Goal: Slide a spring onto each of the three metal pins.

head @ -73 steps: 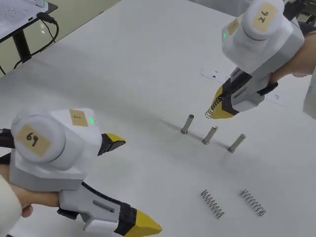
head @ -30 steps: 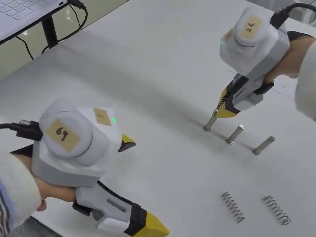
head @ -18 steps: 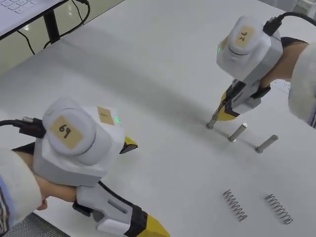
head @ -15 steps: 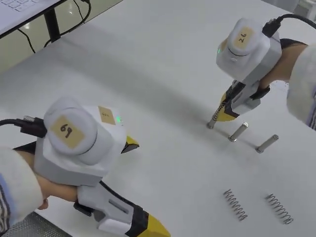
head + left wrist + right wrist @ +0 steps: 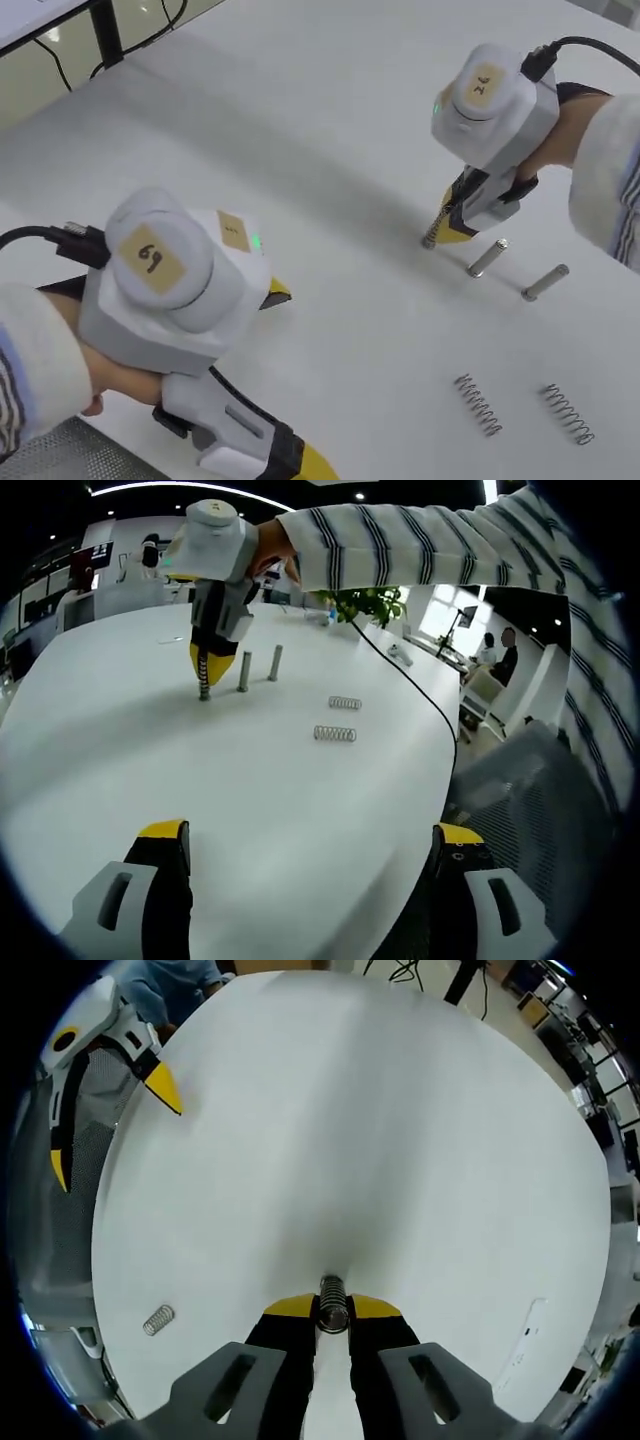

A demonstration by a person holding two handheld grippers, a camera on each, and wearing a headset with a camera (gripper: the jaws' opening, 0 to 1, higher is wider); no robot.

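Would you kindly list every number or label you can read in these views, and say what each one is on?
"69": handwritten on a tan label atop the left tool.
"26": handwritten on a tan tag atop the right tool.
Smaller sticker beside the left tool's green light: marks too faint to read.

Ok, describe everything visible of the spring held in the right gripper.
The spring is a small coil of bright metal wire, standing roughly upright. The yellow-tipped right gripper is shut on its sides. It is threaded over the pin that is leftmost of three in the head view. The pin's round top shows inside the coils, and its foot is bare below the spring, so the spring looks only part way down.
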